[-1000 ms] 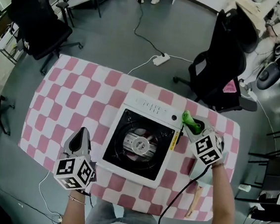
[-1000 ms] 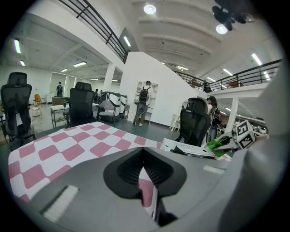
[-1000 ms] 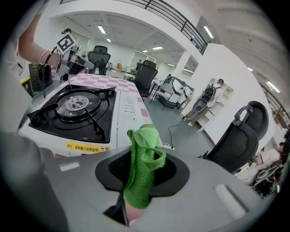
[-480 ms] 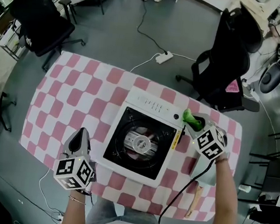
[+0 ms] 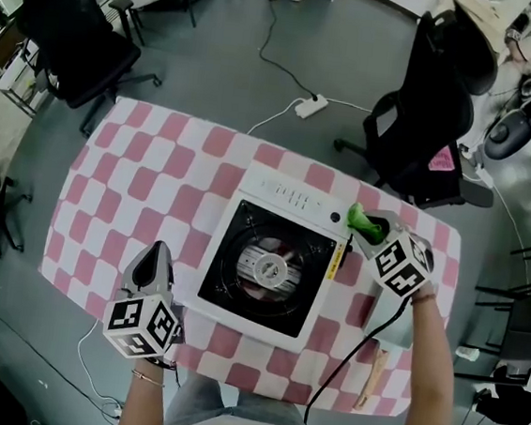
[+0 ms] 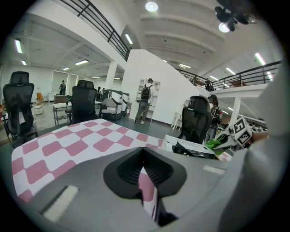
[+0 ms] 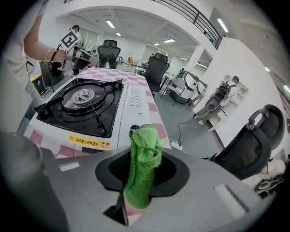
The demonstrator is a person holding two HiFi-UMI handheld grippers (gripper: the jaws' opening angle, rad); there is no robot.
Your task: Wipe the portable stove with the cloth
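The portable stove (image 5: 291,198) sits at the middle of the table (image 5: 147,176), and its black recessed tray (image 5: 225,287) holds the round burner (image 5: 266,271) under a pan support. The white control strip lies along the stove's 12 o'clock edge, with a black knob (image 5: 336,218) at its 2 o'clock corner.

The right gripper (image 5: 363,227) is at the stove's 2 o'clock corner, jaws clamped on the green cloth (image 5: 367,229). The cloth stands up bunched between them and its free end pokes out toward the knob. In the right gripper view the cloth (image 7: 142,167) hangs over the jaw tips, with the stove (image 7: 131,102) and its yellow label (image 7: 89,142) just beyond. Whether the cloth touches the stove I cannot tell.

The left gripper (image 5: 155,258) is at the stove's 8 o'clock, just off its side and over the tablecloth. Its jaws are closed together with nothing between them.

The table wears a pink-and-white check cover and stands on a grey floor. One black office chair (image 5: 427,111) is at 1 o'clock beyond the table and another (image 5: 75,45) at 10 o'clock. A white power strip (image 5: 311,106) lies on the floor at 12 o'clock
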